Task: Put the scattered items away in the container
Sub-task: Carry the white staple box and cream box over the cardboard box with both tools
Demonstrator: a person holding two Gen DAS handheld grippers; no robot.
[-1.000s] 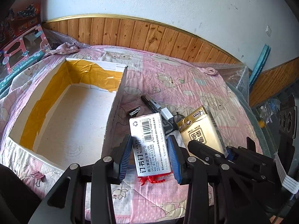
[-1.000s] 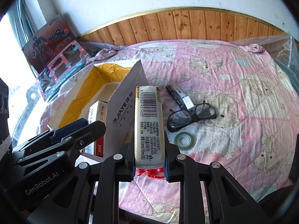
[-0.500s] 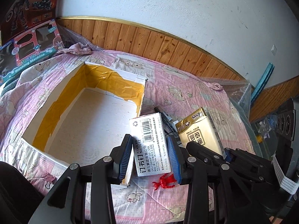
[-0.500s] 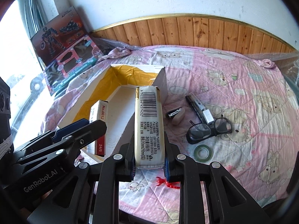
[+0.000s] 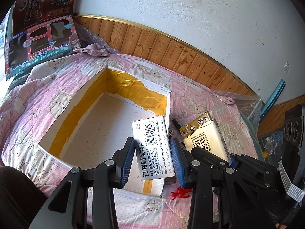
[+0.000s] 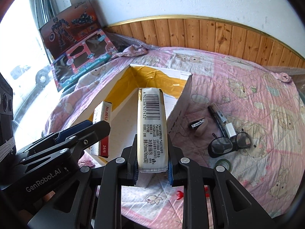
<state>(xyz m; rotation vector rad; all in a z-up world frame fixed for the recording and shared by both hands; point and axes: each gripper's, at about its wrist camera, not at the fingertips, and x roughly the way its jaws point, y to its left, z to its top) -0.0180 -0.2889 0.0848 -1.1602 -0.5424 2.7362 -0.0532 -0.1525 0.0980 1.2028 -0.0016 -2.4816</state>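
Over the open white cardboard box with yellow tape lining [image 5: 57, 133], the left wrist view shows the left tongs [image 5: 153, 161] clamped on a white flat staples box with a barcode [image 5: 153, 147], blue pads pressed to both long sides. That box hangs above the near right corner of the container, which sits on a bed with a pink bear-print quilt [image 5: 34, 103]. Just right, the right tongs [image 5: 225, 156] carry a gold and cream tissue pack [image 5: 205, 133]. A small red plastic figure [image 5: 180, 191] lies on the quilt near the container's near wall. A toy washing machine carton [image 5: 38, 43] leans at the far left.

From the right wrist view, the right tongs [image 6: 152, 168] grip the tissue pack [image 6: 152, 129] by its narrow sides, its far end reaching over the container [image 6: 106, 97]. To the left, the left tongs [image 6: 95, 127] hold the staples box [image 6: 102, 129] on edge above the container's floor. On the quilt [image 6: 247, 87] to the right lie a beige stapler [image 6: 199, 126], a black and silver marker [image 6: 221, 117], black-framed glasses [image 6: 228, 145] and a green tape roll [image 6: 223, 164].
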